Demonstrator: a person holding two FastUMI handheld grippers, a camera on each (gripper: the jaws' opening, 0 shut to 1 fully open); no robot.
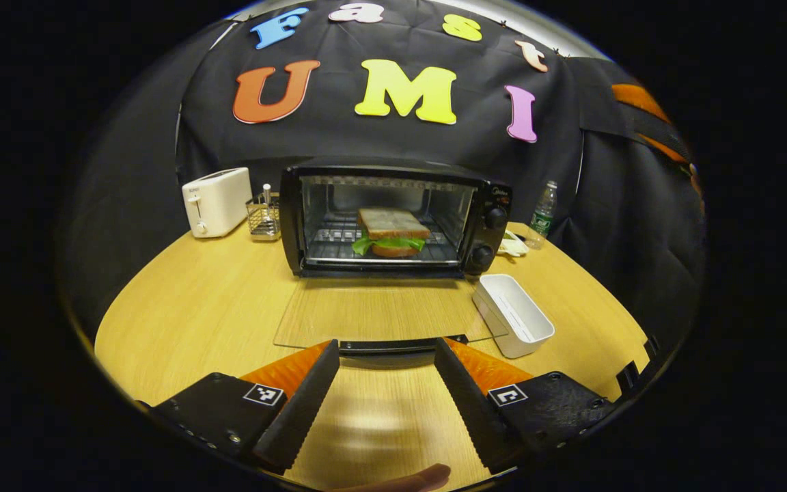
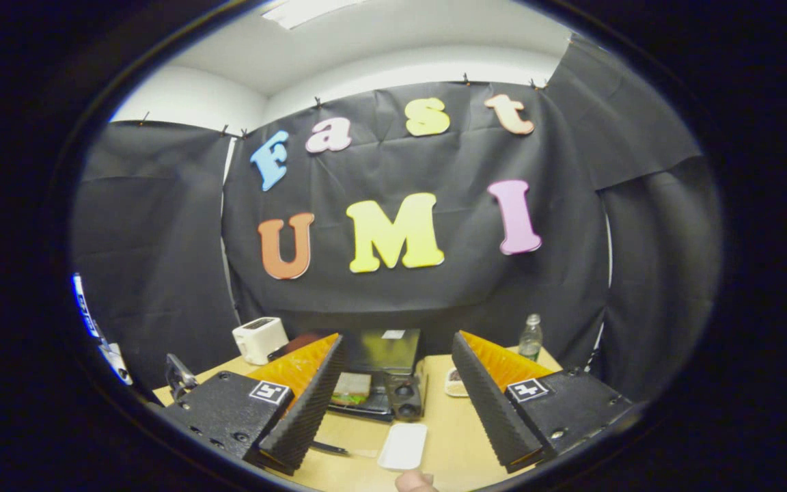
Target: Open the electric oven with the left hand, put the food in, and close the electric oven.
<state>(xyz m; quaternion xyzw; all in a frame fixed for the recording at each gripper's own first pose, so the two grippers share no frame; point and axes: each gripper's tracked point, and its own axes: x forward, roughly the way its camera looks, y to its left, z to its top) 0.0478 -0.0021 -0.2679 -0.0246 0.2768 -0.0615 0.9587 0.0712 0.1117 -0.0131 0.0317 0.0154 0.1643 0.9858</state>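
A black electric oven (image 1: 393, 215) stands at the back of the round wooden table (image 1: 195, 307). Its glass door (image 1: 380, 314) lies folded down flat, the dark handle (image 1: 400, 345) at its near edge. A sandwich (image 1: 391, 232) with toasted bread and green lettuce rests on the rack inside. My left gripper (image 1: 385, 355) is open, fingertips on either side of the door handle and apart from it. In the right gripper view, my right gripper (image 2: 397, 348) hangs open high above the table, looking down on the oven (image 2: 373, 379) and the sandwich (image 2: 351, 388).
A white toaster (image 1: 216, 201) and a wire rack (image 1: 264, 215) stand left of the oven. A white rectangular tray (image 1: 513, 314) lies to the right of the door; behind it are a plastic bottle (image 1: 542, 213) and a small white object (image 1: 513, 244).
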